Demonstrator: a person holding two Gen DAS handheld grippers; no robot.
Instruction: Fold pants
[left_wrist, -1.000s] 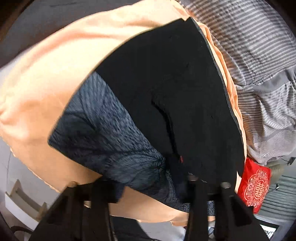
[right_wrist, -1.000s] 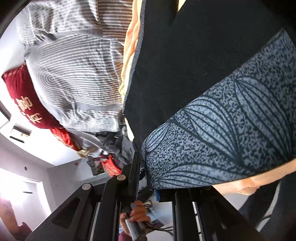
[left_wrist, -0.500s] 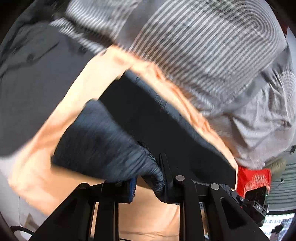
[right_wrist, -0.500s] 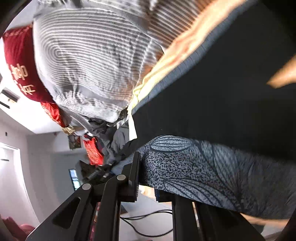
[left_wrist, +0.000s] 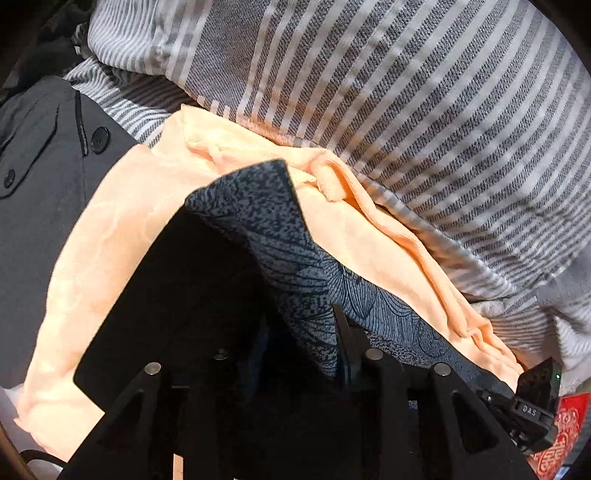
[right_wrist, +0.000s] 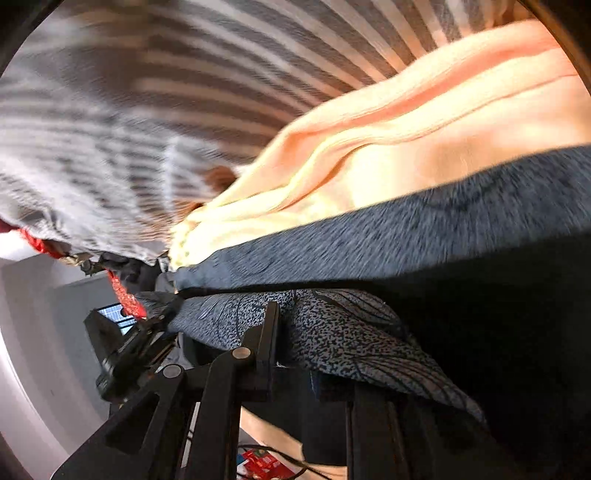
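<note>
Readable text: one marking only.
"OAS" in small white letters on the black device at lower right, left wrist view; red cushion pattern illegible.

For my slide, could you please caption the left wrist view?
Left gripper clamps the patterned pants mid-fold over a peach blanket, striped bedding behind.
</note>
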